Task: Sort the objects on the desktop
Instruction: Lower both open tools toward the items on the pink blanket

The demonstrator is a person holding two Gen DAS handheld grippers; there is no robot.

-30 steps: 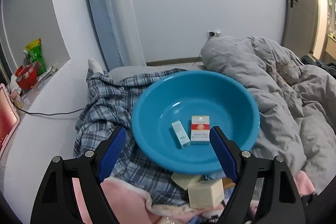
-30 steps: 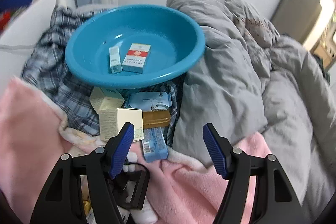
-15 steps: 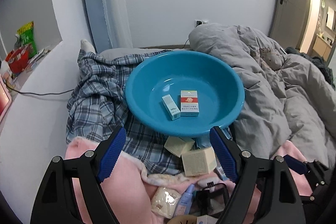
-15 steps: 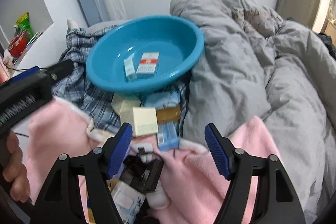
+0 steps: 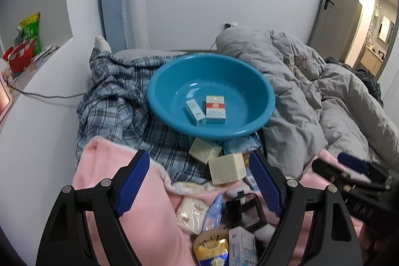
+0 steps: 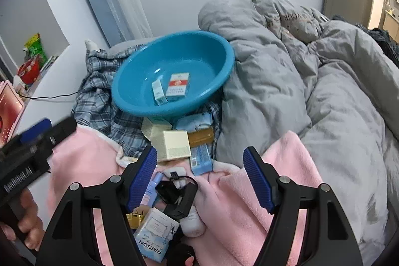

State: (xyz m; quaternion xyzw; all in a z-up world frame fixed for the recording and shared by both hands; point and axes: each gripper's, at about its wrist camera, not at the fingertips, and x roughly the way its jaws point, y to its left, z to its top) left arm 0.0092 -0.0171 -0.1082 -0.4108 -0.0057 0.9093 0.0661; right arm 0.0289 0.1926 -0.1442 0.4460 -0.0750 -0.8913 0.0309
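Blue plastic fills less of my left view than a second ago; the basin [image 5: 259,89] has shrunk back up the bed, and the pink blanket [image 5: 104,166] with its clutter has come into sight below it; in my right view the basin has likewise drawn away and more of the pile shows near my jaws. Inside the basin the red-and-white pack [image 5: 215,109] and the slim pale box [image 5: 195,113] lie side by side, touching, as they did before.

My left gripper [image 5: 199,181] points down at a slant over the blanket, jaws wide apart and holding nothing; between them I see the cream cube box [image 5: 226,171] and, just behind it, a second cream box [image 5: 204,150] under the basin's rim. My right gripper [image 6: 199,178] tilts down the same way, jaws open and empty; a black clip-like object [image 6: 175,193] lies on the blanket between them, and a light blue carton [image 6: 155,233] lies near my left finger. Beyond sit a blue packet [image 6: 200,157], a brown flat tin [image 6: 200,136] and a pale blue pouch [image 6: 194,121]. A hand [image 6: 22,223] grips the left gripper's handle at the edge of the right view; the grey duvet [image 6: 299,81] is heaped beside the basin, and plaid fabric [image 5: 112,96] lies under it.
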